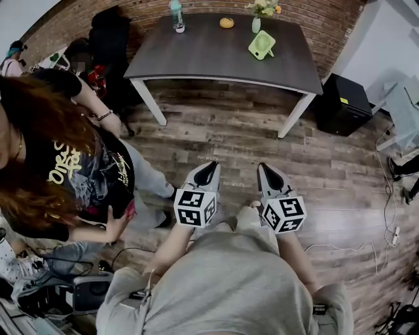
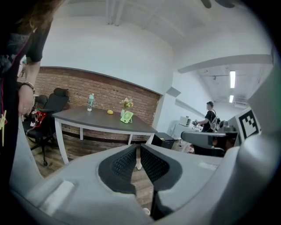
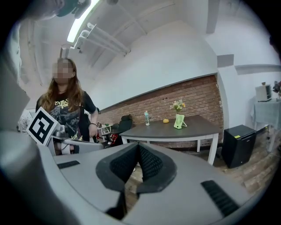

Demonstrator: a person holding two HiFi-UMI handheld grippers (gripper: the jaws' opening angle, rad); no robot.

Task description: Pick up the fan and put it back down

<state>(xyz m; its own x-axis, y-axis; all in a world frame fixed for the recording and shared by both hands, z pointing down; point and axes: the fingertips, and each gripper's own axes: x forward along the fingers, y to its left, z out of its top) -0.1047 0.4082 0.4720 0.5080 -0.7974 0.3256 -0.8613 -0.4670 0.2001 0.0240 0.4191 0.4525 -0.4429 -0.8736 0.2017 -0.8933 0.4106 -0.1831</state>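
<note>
A small green fan point(image 1: 262, 45) stands on the far right part of a dark table point(image 1: 209, 55); it also shows as the fan point(image 2: 127, 117) in the left gripper view and the fan point(image 3: 178, 121) in the right gripper view. My left gripper point(image 1: 208, 166) and right gripper point(image 1: 262, 167) hover side by side over the wooden floor, well short of the table. Both are shut with nothing between the jaws. In each gripper view the black pads point(image 2: 139, 151) point(image 3: 138, 148) meet at the tips.
On the table also stand a bottle point(image 1: 177, 16), an orange fruit point(image 1: 226, 23) and a vase with flowers point(image 1: 256, 21). A person point(image 1: 59, 157) in a black T-shirt stands close at my left. A black box point(image 1: 344, 103) sits right of the table. Cables lie on the floor at right.
</note>
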